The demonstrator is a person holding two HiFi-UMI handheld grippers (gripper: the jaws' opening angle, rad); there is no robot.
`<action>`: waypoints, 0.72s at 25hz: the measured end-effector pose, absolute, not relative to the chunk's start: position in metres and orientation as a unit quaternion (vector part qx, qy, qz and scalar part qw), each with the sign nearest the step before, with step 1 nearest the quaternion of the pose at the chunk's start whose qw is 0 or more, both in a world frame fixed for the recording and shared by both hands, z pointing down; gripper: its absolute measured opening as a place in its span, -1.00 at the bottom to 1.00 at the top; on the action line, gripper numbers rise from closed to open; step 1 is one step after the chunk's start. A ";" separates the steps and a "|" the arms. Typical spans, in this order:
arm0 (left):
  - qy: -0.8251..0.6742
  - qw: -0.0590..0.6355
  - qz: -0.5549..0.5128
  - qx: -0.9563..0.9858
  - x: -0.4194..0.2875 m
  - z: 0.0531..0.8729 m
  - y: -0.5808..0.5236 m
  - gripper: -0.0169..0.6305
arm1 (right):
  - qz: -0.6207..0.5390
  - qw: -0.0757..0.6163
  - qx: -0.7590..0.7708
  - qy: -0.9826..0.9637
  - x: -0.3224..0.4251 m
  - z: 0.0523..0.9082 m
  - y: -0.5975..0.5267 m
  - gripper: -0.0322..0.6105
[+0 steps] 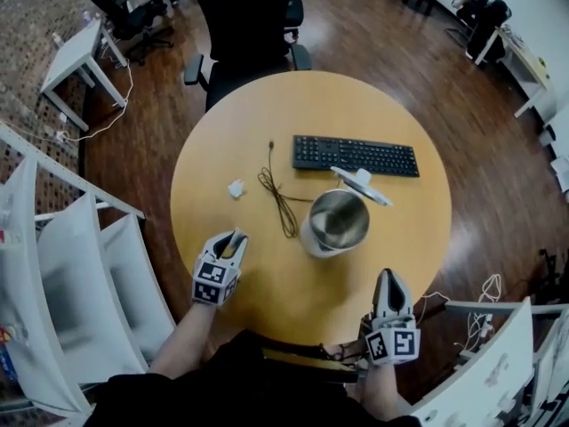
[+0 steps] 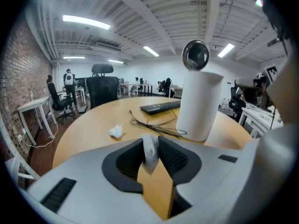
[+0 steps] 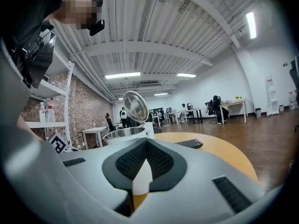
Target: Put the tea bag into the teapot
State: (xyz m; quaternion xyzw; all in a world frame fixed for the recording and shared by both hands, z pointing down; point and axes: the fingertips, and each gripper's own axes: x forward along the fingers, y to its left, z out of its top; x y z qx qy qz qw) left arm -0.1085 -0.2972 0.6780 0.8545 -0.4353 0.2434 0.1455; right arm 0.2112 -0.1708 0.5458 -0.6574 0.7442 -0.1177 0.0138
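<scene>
On the round table, we find the left gripper over the near left part of the top. Its jaws are pinching the tea bag, a small pale pouch caught between the pad tips. The bag is therefore outside the teapot and well to its left.

Just beyond this gripper lies a crumpled white scrap (we cannot tell what it is). To its right, a dark cable runs in loose loops toward the teapot.

The teapot stands upright near the table centre. It has a white body and a steel interior, and its lid is swung up and open. Behind it lies a black keyboard.

The right gripper sits at the near right edge of the table. Its jaws are pressed together at the tips with nothing between them.
</scene>
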 end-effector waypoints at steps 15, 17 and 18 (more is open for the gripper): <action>-0.418 0.038 0.002 0.908 -0.072 0.483 -0.274 -0.64 | -0.037 0.065 -0.665 0.743 0.244 0.488 -0.163 -0.89; -0.413 0.032 0.000 0.910 -0.064 0.480 -0.273 -0.64 | -0.035 0.066 -0.668 0.741 0.248 0.485 -0.159 -0.89; -0.411 0.030 -0.002 0.911 -0.060 0.479 -0.273 -0.65 | -0.033 0.067 -0.669 0.740 0.249 0.484 -0.156 -0.89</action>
